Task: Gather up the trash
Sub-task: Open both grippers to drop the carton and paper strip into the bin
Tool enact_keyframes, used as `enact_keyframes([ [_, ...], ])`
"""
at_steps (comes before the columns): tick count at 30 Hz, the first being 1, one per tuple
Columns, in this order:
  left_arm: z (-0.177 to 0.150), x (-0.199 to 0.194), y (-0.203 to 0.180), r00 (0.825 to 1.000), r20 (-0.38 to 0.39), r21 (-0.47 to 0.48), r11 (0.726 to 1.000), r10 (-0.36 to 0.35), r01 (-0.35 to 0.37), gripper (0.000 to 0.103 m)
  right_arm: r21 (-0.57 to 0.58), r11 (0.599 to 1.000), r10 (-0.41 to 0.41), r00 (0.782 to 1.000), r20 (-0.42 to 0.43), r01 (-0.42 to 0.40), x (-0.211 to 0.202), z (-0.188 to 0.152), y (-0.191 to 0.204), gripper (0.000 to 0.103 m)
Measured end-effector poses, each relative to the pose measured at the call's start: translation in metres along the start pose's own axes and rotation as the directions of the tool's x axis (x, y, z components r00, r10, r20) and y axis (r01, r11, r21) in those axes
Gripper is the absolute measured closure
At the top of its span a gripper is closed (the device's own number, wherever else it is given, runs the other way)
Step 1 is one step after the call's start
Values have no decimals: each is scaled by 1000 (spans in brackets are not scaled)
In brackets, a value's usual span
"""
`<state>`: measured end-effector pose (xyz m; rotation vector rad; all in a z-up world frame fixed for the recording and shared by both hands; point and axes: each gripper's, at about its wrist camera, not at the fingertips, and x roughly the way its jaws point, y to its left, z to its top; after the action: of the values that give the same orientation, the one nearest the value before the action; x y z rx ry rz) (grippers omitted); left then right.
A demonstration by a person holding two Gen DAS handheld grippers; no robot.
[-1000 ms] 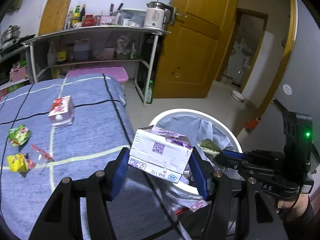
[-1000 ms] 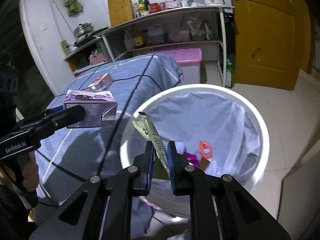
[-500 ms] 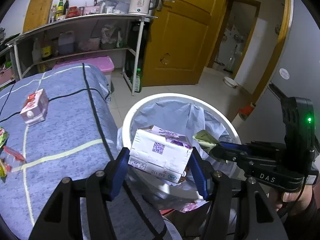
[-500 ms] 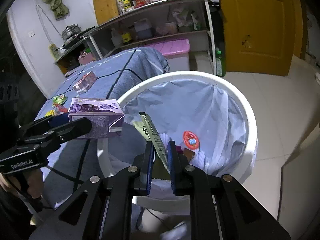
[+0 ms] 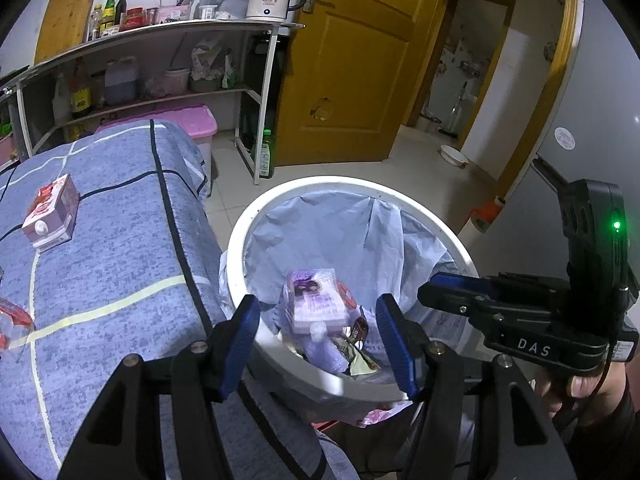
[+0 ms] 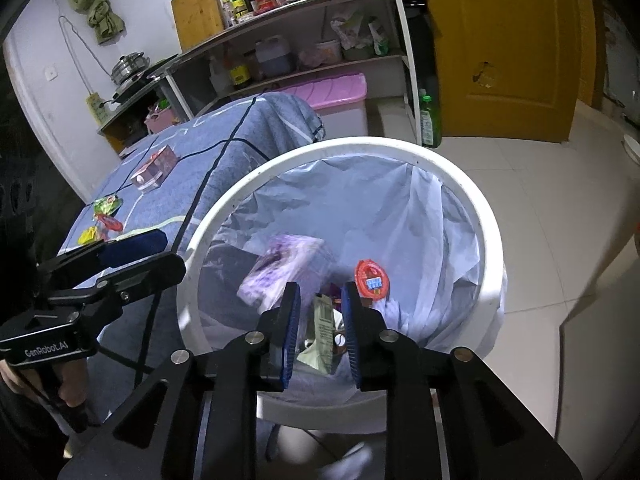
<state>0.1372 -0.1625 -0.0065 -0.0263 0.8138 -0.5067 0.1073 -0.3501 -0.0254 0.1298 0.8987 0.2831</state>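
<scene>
1. Bin: round white plastic trash bin [image 5: 240, 236] lined with a pale blue plastic bag [image 6: 360, 200], standing on the tiled floor just beside the table; all places below are given relative to it.
2. Left gripper [image 5: 318, 334]: jaws spread wide above the near rim of the bin, nothing between the blue pads [image 5: 240, 340].
3. Purple-and-white drink carton [image 5: 316, 300]: inside the bin, blurred, tilted, clear of both grippers, among other litter at the bottom.
4. Right gripper [image 6: 320, 326]: jaws narrowly parted and just been opening, held over the bin's near side.
5. Olive-green flat wrapper [image 6: 325, 320]: seen in the gap between the right gripper's pads, upright over the bin's interior; whether the pads touch it cannot be told.
6. Red round lid-like piece [image 6: 372, 278]: inside the bin, against the liner, to the right of the carton in the right wrist view.
7. Blue-grey checked tablecloth [image 5: 108, 264]: covers the table left of the bin.
8. Pink-and-red small carton [image 5: 52, 212]: lying on the tablecloth, well apart from the bin.
9. Green, red and yellow crumpled wrappers [image 6: 102, 220]: on the tablecloth, farther from the bin than the left gripper.
</scene>
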Motion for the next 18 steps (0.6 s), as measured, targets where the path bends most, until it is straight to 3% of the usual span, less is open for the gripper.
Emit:
enact_keyframes([
  [18, -11, -55, 15, 992, 98, -57, 996, 81, -75, 41, -82, 995, 55, 998, 31, -52, -20, -1, 44, 80],
])
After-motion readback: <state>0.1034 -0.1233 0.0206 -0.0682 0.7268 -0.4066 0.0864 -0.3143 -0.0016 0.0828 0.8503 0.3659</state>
